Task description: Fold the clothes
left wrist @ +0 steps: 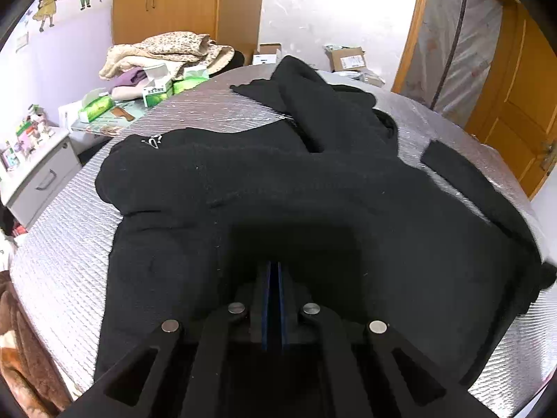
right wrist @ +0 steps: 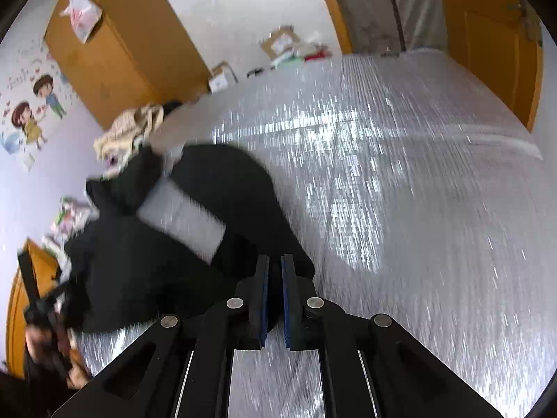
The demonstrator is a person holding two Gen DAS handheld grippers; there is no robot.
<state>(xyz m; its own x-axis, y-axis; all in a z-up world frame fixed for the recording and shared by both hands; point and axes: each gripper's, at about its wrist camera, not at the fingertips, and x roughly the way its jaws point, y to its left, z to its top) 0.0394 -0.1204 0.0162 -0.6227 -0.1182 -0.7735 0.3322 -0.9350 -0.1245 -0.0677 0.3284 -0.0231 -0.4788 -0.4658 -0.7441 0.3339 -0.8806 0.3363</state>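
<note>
A black hoodie [left wrist: 264, 188] lies spread on the silver quilted bed cover [left wrist: 62, 244], with a small white logo at its left part and one sleeve [left wrist: 463, 181] stretching to the right. My left gripper [left wrist: 274, 271] is shut, its blue pads pressed together right over the dark cloth; I cannot tell if cloth is pinched. In the blurred right wrist view the hoodie [right wrist: 139, 264] lies at the left, and my right gripper [right wrist: 275, 268] is shut on its black edge. The left gripper [right wrist: 41, 310] shows at the far left.
A pile of beige clothes [left wrist: 167, 55] and green tissue boxes [left wrist: 156, 90] sit at the bed's far left. A white drawer unit [left wrist: 38, 170] stands left, a wooden wardrobe [left wrist: 167, 0] behind, cardboard boxes [left wrist: 348, 57] on the floor, a wooden door [left wrist: 515, 104] right.
</note>
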